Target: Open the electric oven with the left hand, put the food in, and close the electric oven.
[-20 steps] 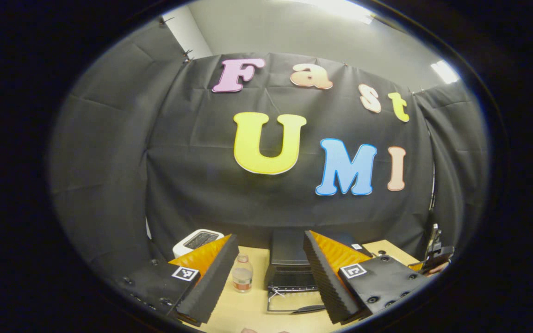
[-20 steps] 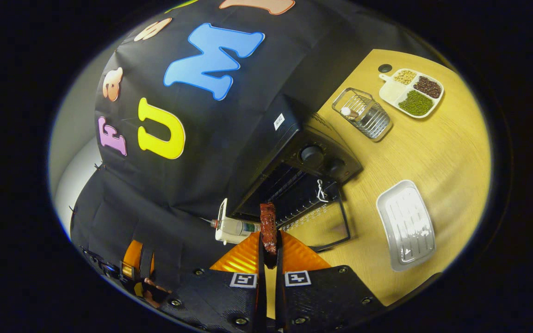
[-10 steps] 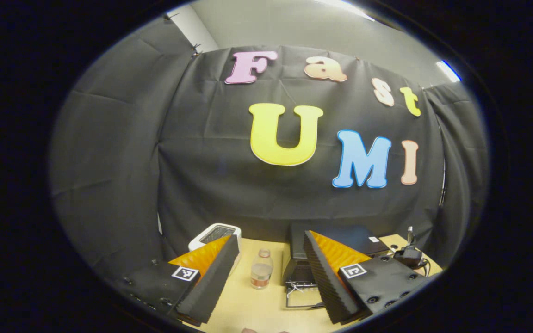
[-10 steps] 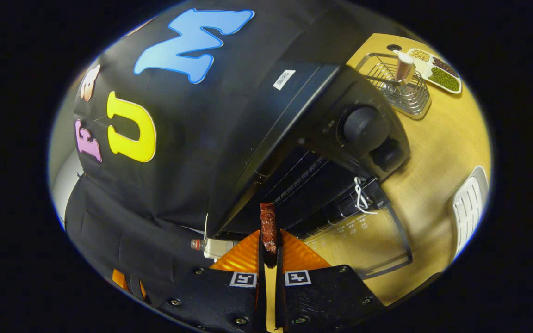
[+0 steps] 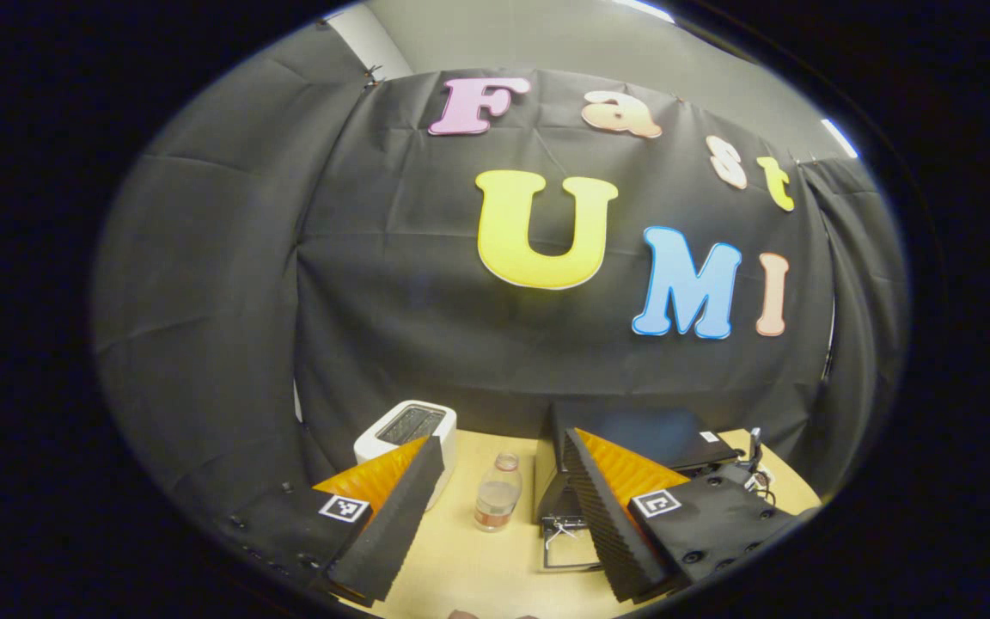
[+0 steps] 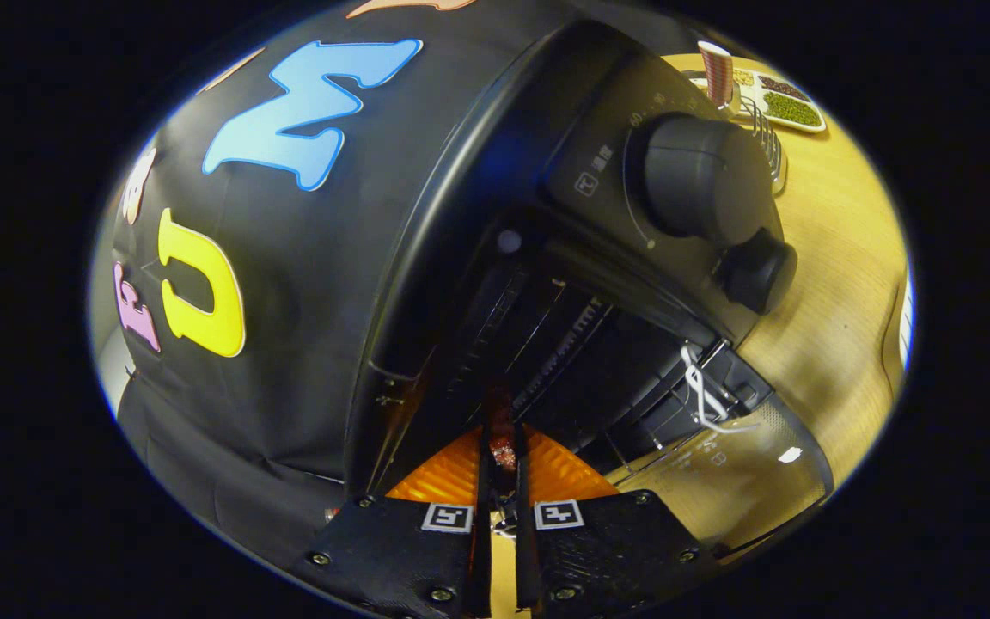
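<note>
A: Step in hand?

B: Door work is judged done. The black box-shaped electric oven (image 6: 461, 215) is seen with its glass drop-down door (image 6: 744, 464) lying flat toward the wooden tabletop (image 6: 839, 258). Loading is under way. In the left gripper view the same oven (image 5: 632, 434) is seen far off, door down.

A: Food?

B: A dark reddish strip of glazed meat (image 6: 502, 434) is pinched at its lower end by the right gripper (image 6: 501, 468), fingers pressed nearly together on it. Its tip is held upright at the cavity mouth, just over the wire rack (image 6: 564, 344). Whether it is touching the rack cannot be told.

A: Left gripper?

B: The left gripper (image 5: 504, 481) is held well back with fingers spread wide, nothing between them.

A: Next move?

B: Judgement only: the strip would have to be carried deeper and laid on the rack bars, then the fingers released and drawn straight out clear of the door. After that the door is to be lifted shut, likely by its handle (image 6: 791, 490), where a white cord (image 6: 705, 395) is tied near the hinge side.

A: Containers?

B: Oven cavity: rack only, no food on it yet as far as can be made out. A white slotted toaster (image 5: 405, 430), slots apparently unfilled. A clear plastic bottle (image 5: 497, 494) beside it, partly filled with clear liquid. A wire basket (image 6: 761, 129) with a striped cup (image 6: 718, 73) at it; whether the cup stands inside cannot be told. A white divided tray (image 6: 783, 94) with green and dark beans in separate compartments.
</note>
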A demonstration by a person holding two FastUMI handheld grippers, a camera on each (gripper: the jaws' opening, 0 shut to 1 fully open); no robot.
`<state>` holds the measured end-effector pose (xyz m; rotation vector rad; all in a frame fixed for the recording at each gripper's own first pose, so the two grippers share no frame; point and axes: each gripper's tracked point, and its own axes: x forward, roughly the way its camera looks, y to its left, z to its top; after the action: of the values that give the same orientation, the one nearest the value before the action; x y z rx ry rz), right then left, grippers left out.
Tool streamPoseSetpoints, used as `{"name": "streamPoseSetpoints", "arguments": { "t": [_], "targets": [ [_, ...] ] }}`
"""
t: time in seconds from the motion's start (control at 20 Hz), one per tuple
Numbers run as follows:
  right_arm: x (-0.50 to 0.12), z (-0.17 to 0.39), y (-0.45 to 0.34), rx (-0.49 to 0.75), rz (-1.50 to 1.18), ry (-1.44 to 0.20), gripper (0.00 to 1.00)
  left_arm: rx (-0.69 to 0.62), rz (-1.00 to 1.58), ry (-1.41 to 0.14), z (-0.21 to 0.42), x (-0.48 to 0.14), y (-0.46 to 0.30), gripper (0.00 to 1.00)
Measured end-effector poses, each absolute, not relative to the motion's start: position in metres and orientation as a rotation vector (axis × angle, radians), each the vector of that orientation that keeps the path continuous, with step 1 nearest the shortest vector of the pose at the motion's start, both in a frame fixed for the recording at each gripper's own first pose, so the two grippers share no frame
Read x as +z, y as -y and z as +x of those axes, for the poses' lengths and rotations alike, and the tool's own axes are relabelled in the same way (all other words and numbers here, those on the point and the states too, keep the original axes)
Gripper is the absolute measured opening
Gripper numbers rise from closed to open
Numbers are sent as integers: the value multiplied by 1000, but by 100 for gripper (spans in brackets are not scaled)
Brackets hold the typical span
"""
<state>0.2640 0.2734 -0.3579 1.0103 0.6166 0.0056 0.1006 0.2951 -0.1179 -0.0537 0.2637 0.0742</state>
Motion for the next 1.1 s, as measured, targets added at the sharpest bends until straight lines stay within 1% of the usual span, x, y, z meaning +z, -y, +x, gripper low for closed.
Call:
{"name": "streamPoseSetpoints", "arguments": {
  "t": [0.1, 0.15, 0.2, 0.25, 0.3, 0.35, 0.4, 0.45, 0.5, 0.55, 0.6, 0.65, 0.7, 0.75, 0.95, 1.0, 1.1],
  "targets": [
    [-362, 266, -262, -38, 964, -618, 16, 72, -60, -265, 103, -119, -297, 99],
    [-367, 268, -259, -57, 920, -628, 12, 69, -63, -266, 103, -119, -298, 92],
    [-370, 268, -256, -71, 873, -641, 23, 66, -65, -267, 105, -120, -299, 100],
    [-370, 266, -254, -76, 826, -647, 29, 62, -67, -269, 107, -122, -298, 96],
    [-369, 266, -250, -88, 777, -648, 30, 57, -68, -269, 108, -122, -297, 100],
    [-370, 265, -249, -97, 727, -647, 34, 51, -68, -268, 109, -122, -295, 100],
    [-370, 265, -243, -114, 664, -648, 36, 43, -67, -265, 111, -121, -293, 100],
    [-365, 261, -236, -128, 603, -634, 45, 35, -66, -262, 112, -120, -290, 100],
    [-357, 257, -229, -134, 554, -603, 46, 25, -65, -258, 113, -119, -286, 100],
    [-348, 254, -226, -133, 515, -578, 56, 16, -66, -255, 114, -117, -282, 100],
    [-340, 248, -223, -125, 473, -564, 53, 5, -69, -252, 116, -117, -277, 100],
    [-333, 240, -222, -112, 434, -557, 63, -5, -73, -249, 117, -116, -271, 100],
    [-325, 229, -221, -97, 397, -549, 53, -18, -78, -245, 117, -114, -265, 100],
    [-316, 216, -218, -82, 351, -536, 63, -30, -81, -241, 119, -113, -257, 100],
    [-263, 179, -197, -54, 234, -441, 63, -77, -78, -227, 123, -109, -222, 100],
    [-243, 171, -189, -49, 205, -404, 63, -86, -71, -223, 124, -107, -212, 92],
    [-200, 159, -175, -29, 155, -327, 63, -98, -59, -222, 125, -107, -189, 99]
  ]
}}
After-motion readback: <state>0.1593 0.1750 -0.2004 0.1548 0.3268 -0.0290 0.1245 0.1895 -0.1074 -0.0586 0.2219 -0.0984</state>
